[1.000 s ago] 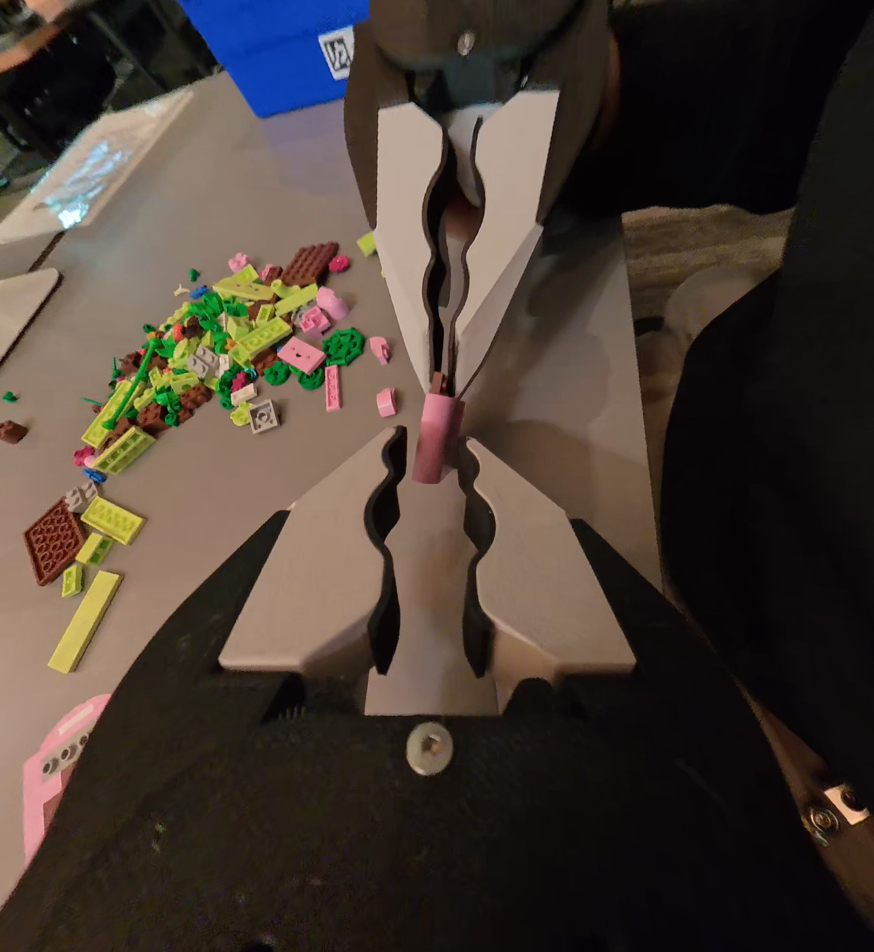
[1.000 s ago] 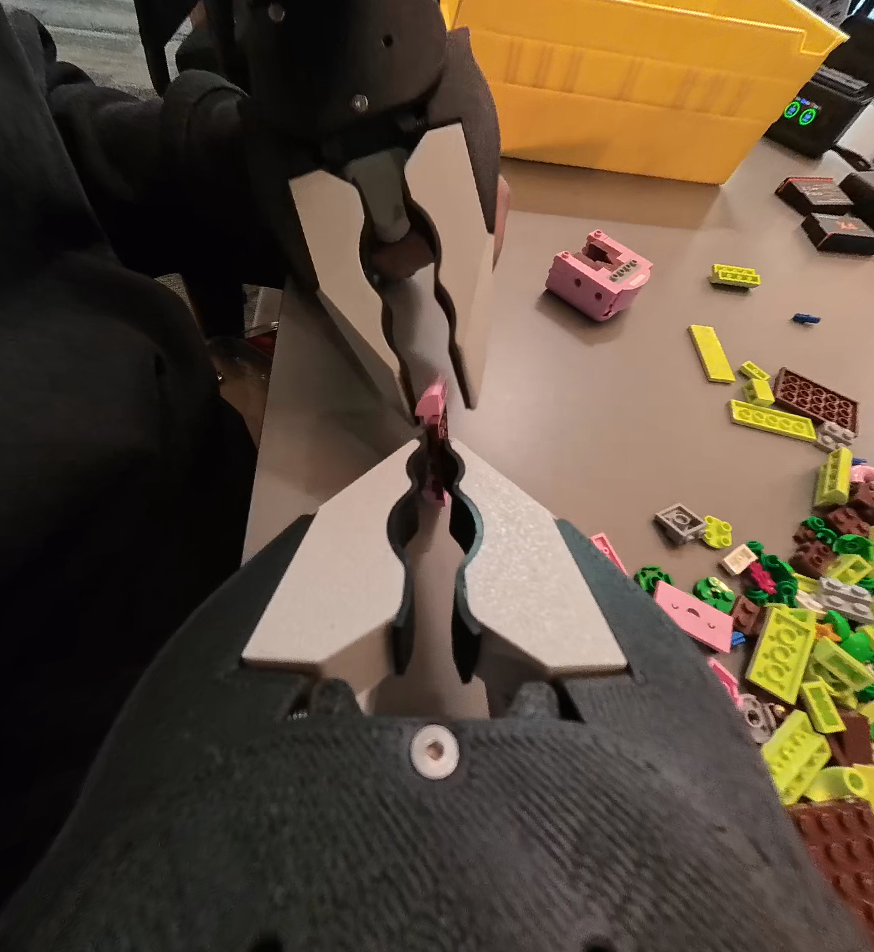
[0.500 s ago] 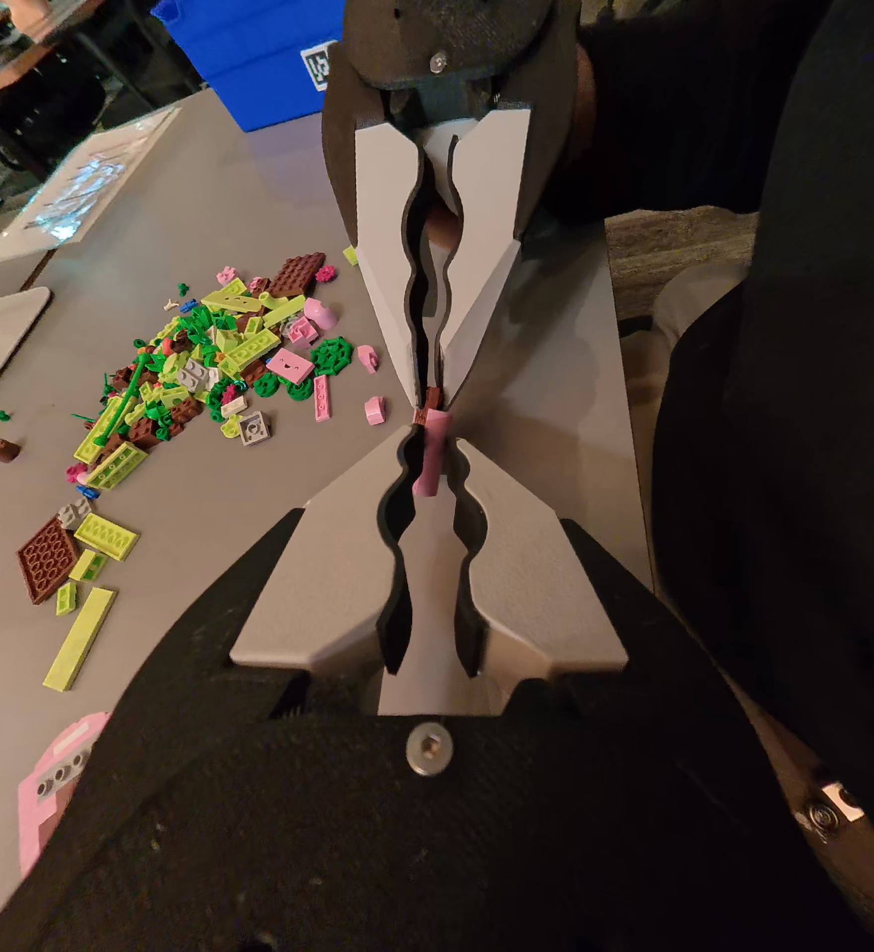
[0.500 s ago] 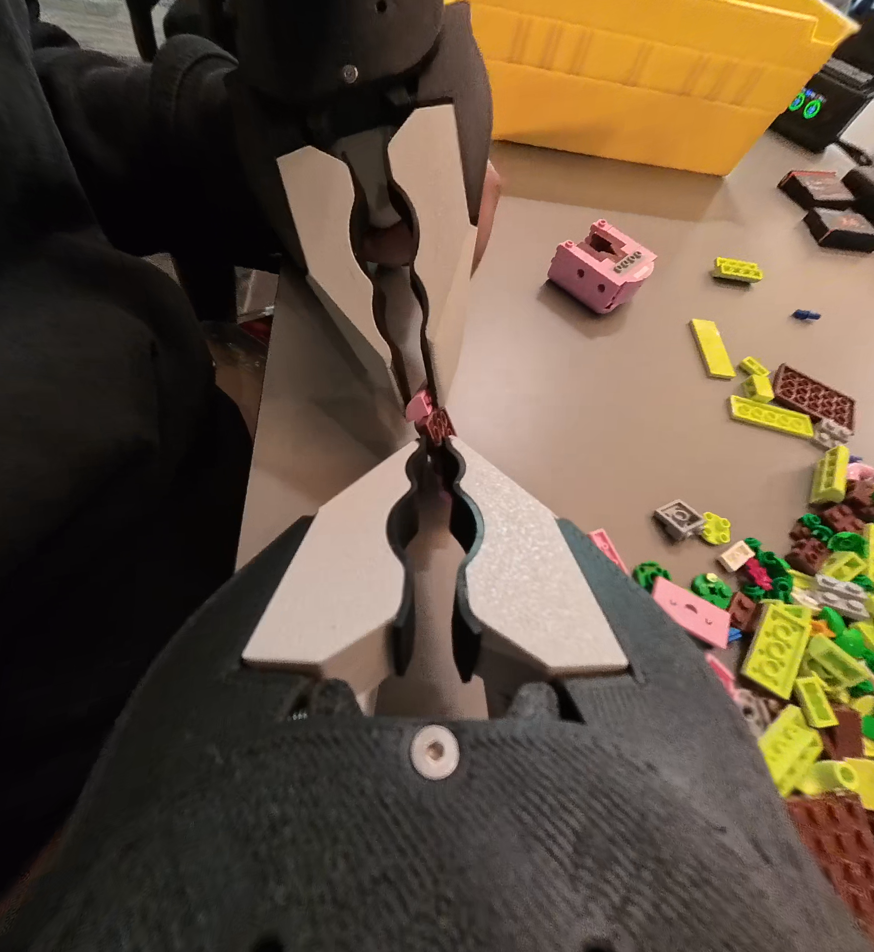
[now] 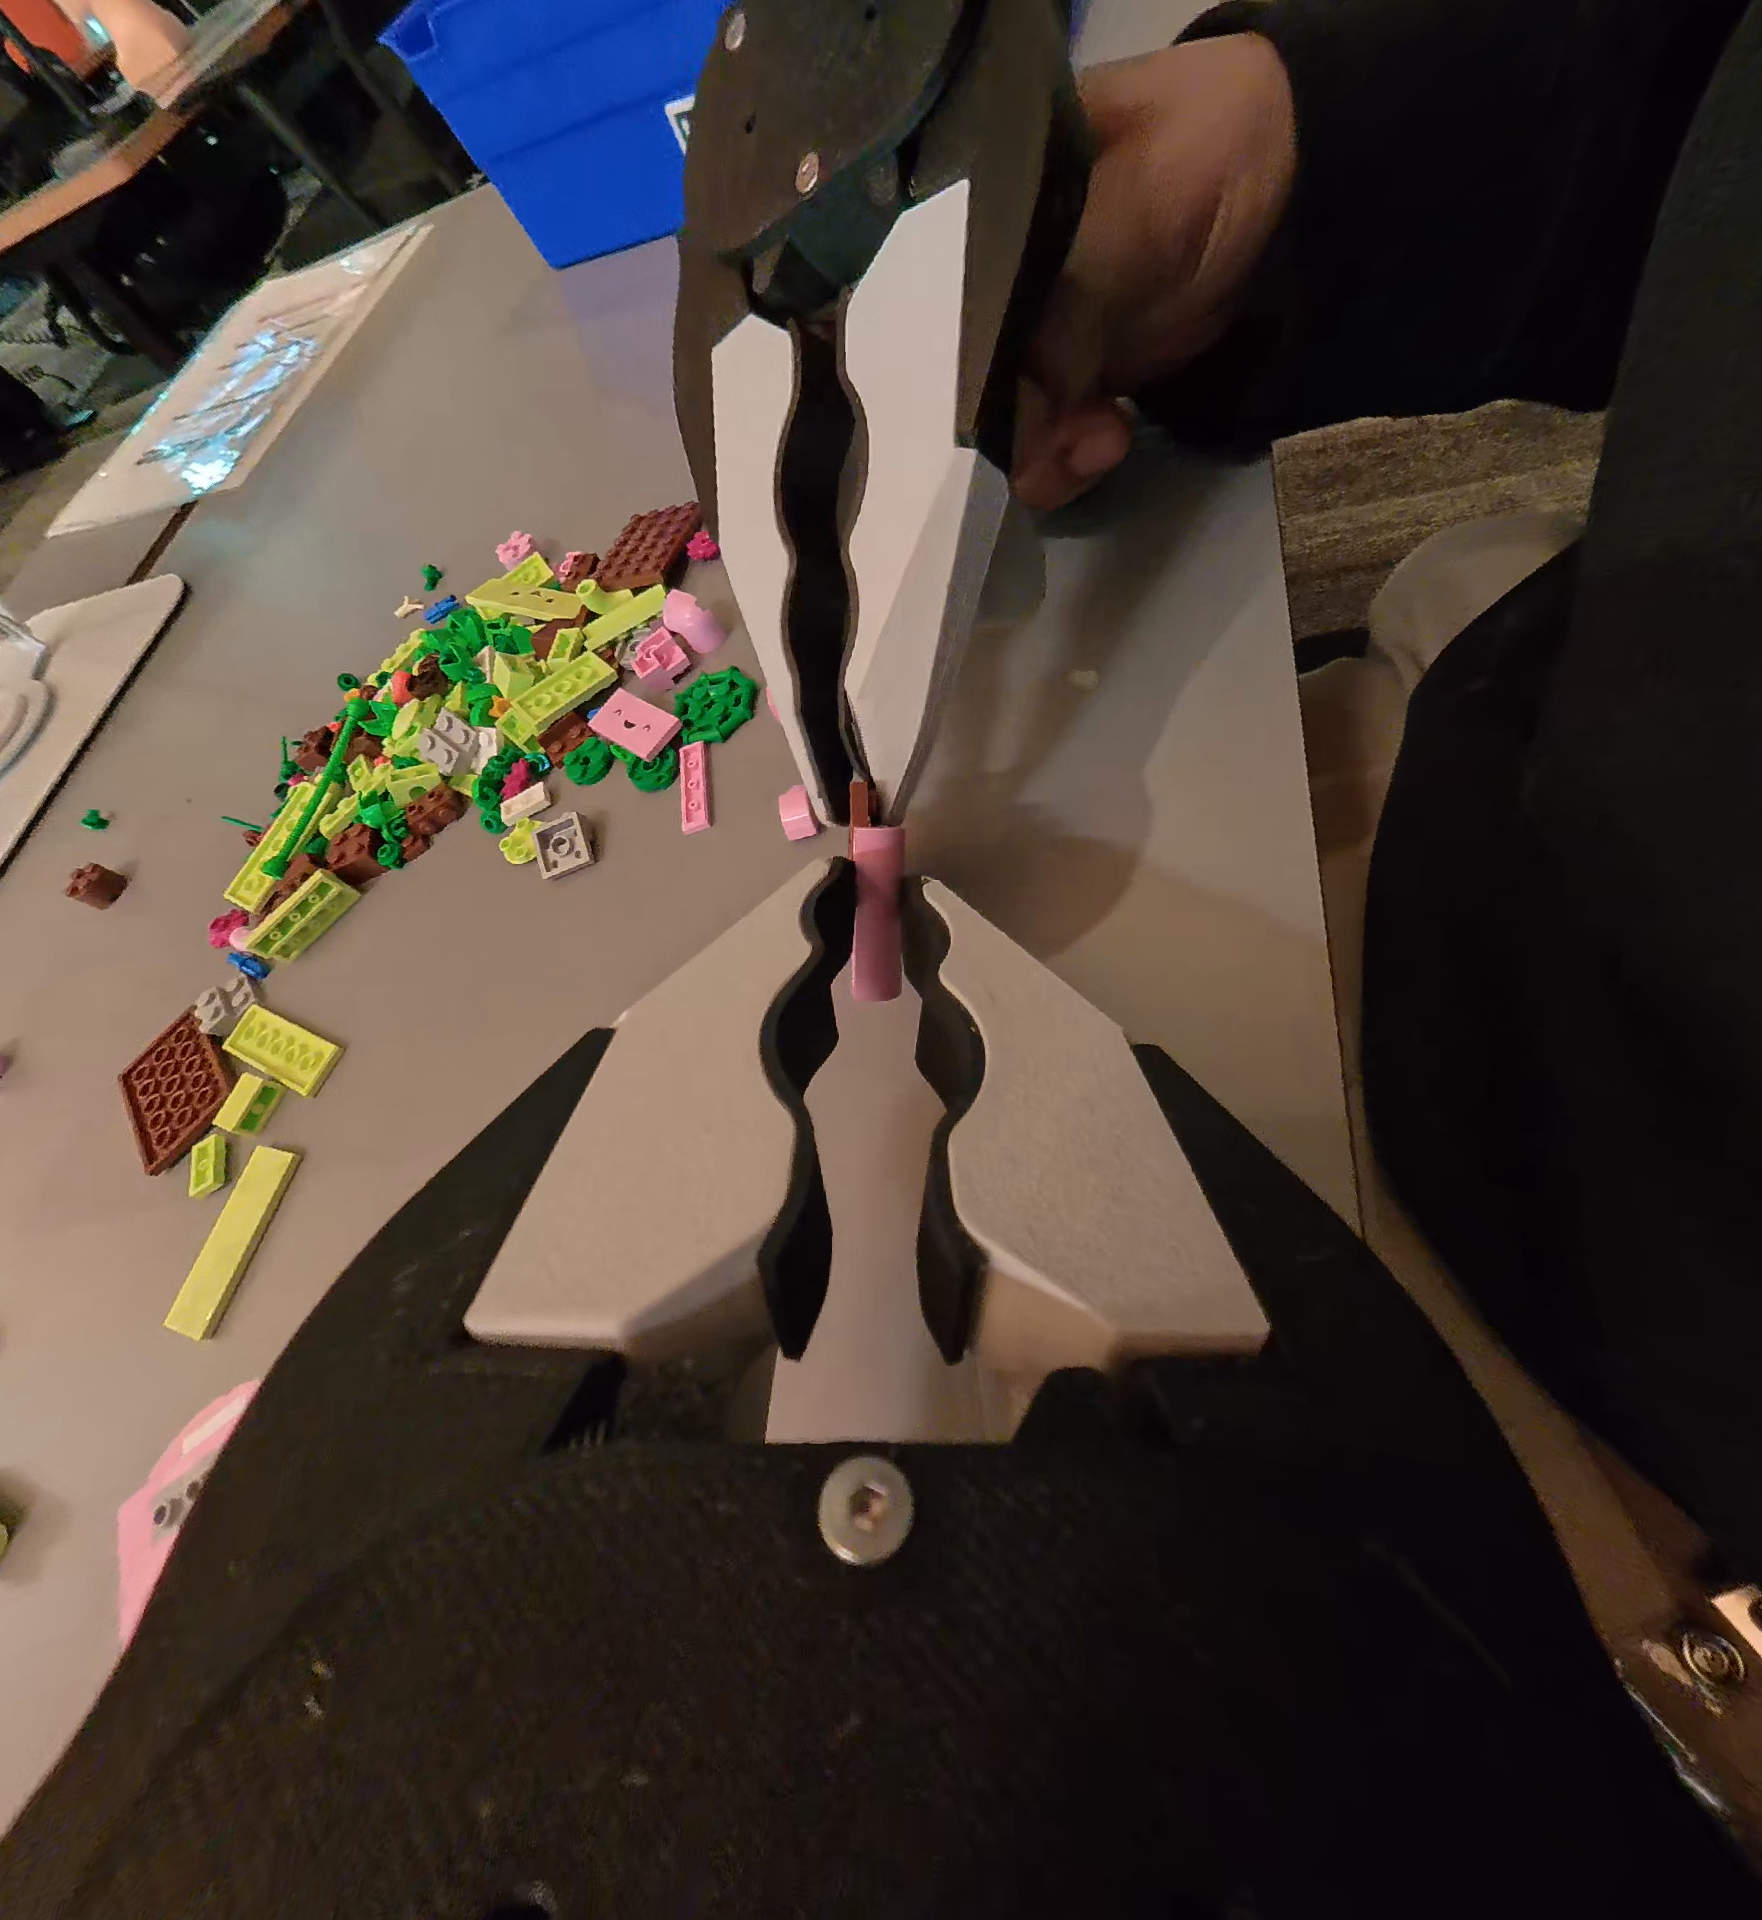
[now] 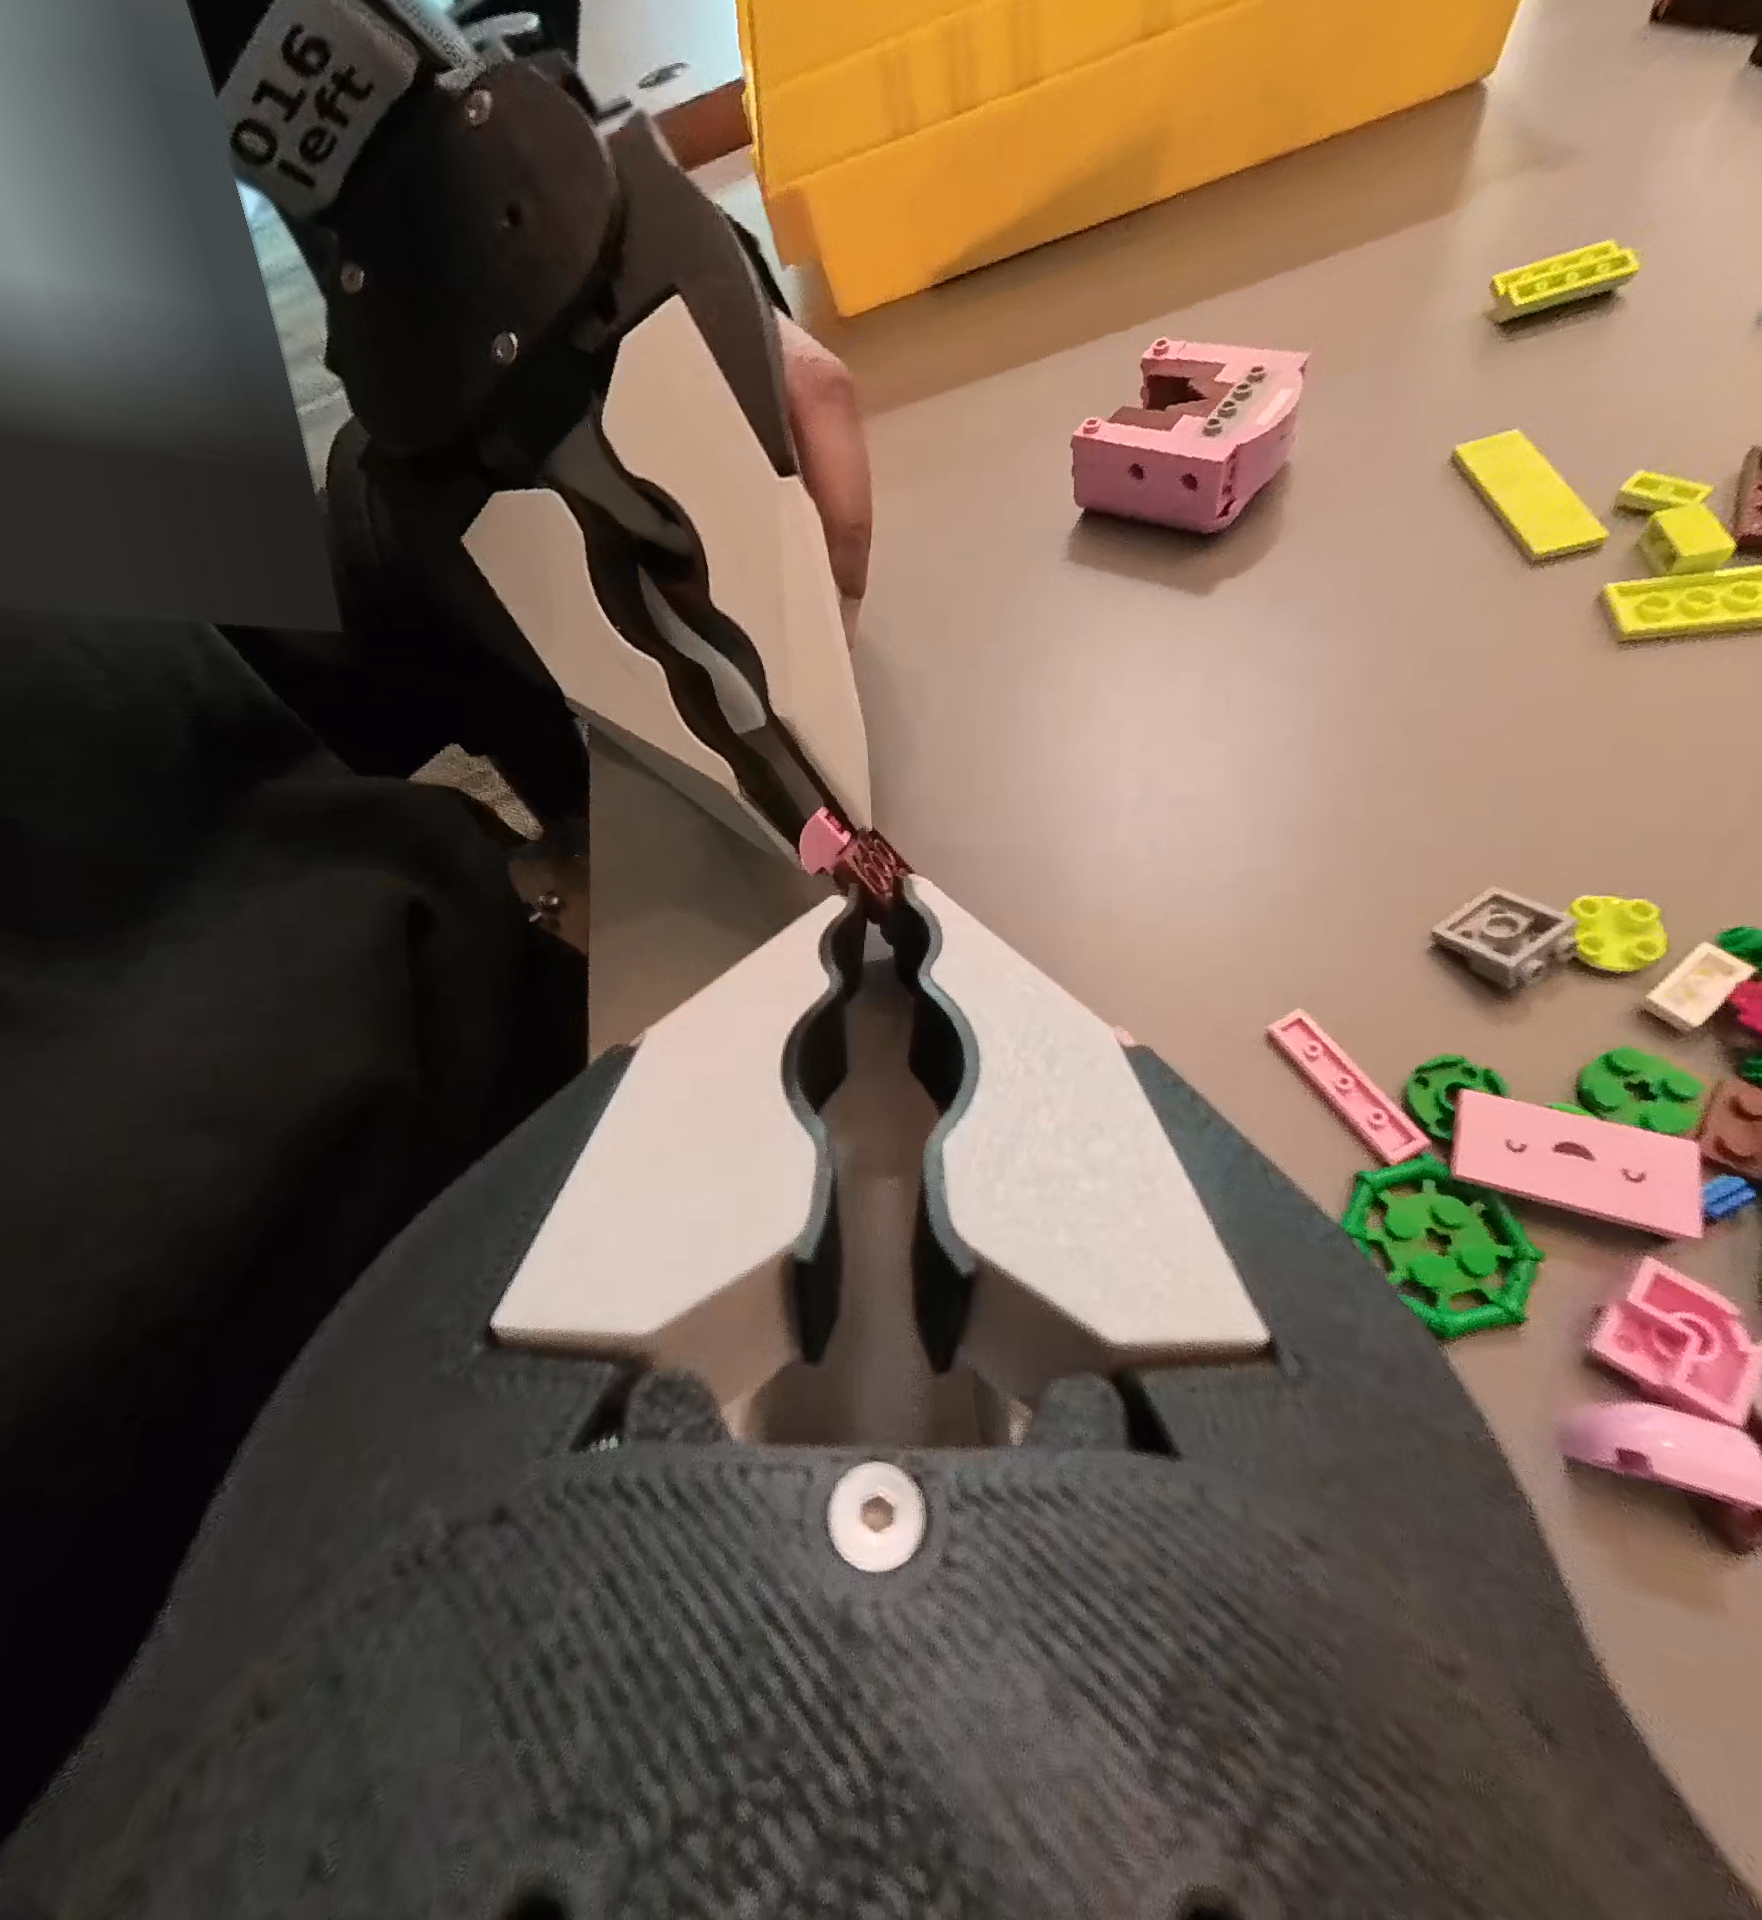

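Left wrist view puts your left gripper at frame centre, pinching a pink brick. Just beyond, your right gripper clamps a small brown piece touching the pink brick. Farther left, loose bricks litter the grey table.

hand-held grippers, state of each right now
left hand-held gripper: shut on pink brick
right hand-held gripper: shut on small brown piece
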{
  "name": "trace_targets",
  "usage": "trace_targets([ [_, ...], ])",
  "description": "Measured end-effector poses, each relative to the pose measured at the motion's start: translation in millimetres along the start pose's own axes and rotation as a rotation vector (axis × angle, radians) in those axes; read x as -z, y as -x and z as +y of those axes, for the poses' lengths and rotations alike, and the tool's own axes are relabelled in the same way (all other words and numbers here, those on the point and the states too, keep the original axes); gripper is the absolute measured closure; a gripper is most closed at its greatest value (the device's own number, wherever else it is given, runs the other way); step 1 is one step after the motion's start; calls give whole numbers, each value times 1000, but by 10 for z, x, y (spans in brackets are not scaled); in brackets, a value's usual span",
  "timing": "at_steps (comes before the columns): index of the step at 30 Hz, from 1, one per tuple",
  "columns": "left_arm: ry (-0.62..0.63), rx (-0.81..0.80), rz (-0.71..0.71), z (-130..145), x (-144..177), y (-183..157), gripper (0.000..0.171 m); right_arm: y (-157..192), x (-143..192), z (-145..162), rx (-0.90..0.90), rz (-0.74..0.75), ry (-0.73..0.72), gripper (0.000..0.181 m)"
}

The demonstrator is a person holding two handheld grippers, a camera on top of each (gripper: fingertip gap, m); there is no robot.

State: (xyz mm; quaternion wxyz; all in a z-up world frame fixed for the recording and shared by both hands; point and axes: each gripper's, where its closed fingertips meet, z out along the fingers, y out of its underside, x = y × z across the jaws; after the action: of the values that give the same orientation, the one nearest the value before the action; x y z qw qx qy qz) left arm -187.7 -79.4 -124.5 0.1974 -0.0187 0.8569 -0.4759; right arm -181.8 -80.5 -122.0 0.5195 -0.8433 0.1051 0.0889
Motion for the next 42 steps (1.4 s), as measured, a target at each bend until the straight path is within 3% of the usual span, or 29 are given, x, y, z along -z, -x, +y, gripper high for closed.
trace_targets([
  [5,13,2,-41,31,18,79,164,-76,-28,-65,-159,8,-49,181],
  [8,4,63,-24,45,58,121,166,-89,-57,-104,-10,91,-52,180],
  [11,-62,173,79,-12,129,72,166,-36,-50,-123,134,113,-59,171],
  [13,-141,258,138,-111,198,74,166,57,8,-185,165,57,-115,158],
  [18,-281,435,307,-305,285,13,166,191,210,-429,108,-82,-324,165],
  [22,-348,515,386,-405,299,-15,166,286,286,-509,7,-232,-395,156],
  [36,-423,592,419,-504,307,20,166,344,248,-521,-34,-285,-393,179],
  [42,-463,554,296,-534,286,118,163,256,273,-558,-107,-276,-428,181],
])
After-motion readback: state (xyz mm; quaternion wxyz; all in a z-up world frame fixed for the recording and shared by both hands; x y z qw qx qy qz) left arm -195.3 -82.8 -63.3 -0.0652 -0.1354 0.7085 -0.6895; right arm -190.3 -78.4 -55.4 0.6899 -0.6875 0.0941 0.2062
